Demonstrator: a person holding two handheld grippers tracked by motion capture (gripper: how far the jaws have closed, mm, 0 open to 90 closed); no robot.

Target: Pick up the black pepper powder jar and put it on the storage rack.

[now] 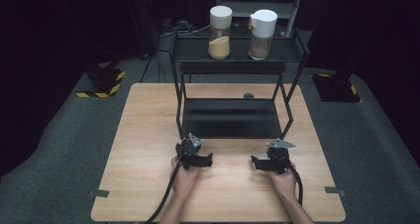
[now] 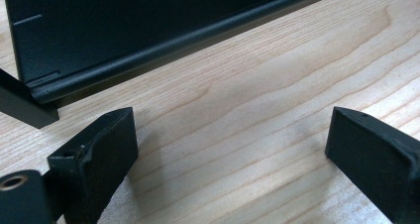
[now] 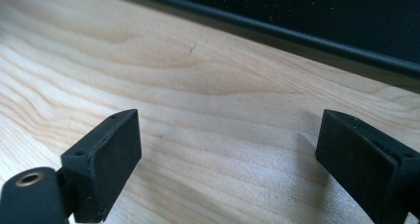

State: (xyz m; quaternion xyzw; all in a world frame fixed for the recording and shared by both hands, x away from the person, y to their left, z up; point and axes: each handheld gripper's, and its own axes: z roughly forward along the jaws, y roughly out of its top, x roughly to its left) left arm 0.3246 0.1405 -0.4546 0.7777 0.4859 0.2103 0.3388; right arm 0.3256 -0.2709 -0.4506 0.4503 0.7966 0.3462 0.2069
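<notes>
Fingers on both of my grippers stand wide apart with nothing between them: my left gripper (image 1: pixel 205 160) and my right gripper (image 1: pixel 256 163) both hover low over the bare wood of the tabletop (image 1: pixel 148 135), their tips turned toward each other, just in front of the black rack (image 1: pixel 229 117). In the left gripper view the fingers (image 2: pixel 106 154) frame plain wood grain, with the rolled front lip of the rack's lower shelf (image 2: pixel 148 45) running slantwise beyond them; the right gripper view gives the same, my fingers (image 3: pixel 111 154) spread over wood and the shelf edge (image 3: pixel 297 38) crossing the upper corner. I judge this to be a resting stance with no piece of work in hand, since nothing is gripped or touched. Nearest to me is the rack itself, whose long axis runs left to right across the tabletop, its open front facing me. On its top shelf, well away from my hands, stand two jars: a jar with a cream lid (image 1: pixel 220 31) holding lighter grains, and a jar with a white lid (image 1: pixel 262 33) holding browner ones. Both are upright, long axis vertical, lids up. If a jar is next, I would need to lift a hand, reach up and forward over the rack's front, and bring the fingers level around the glass body below the lid.
</notes>
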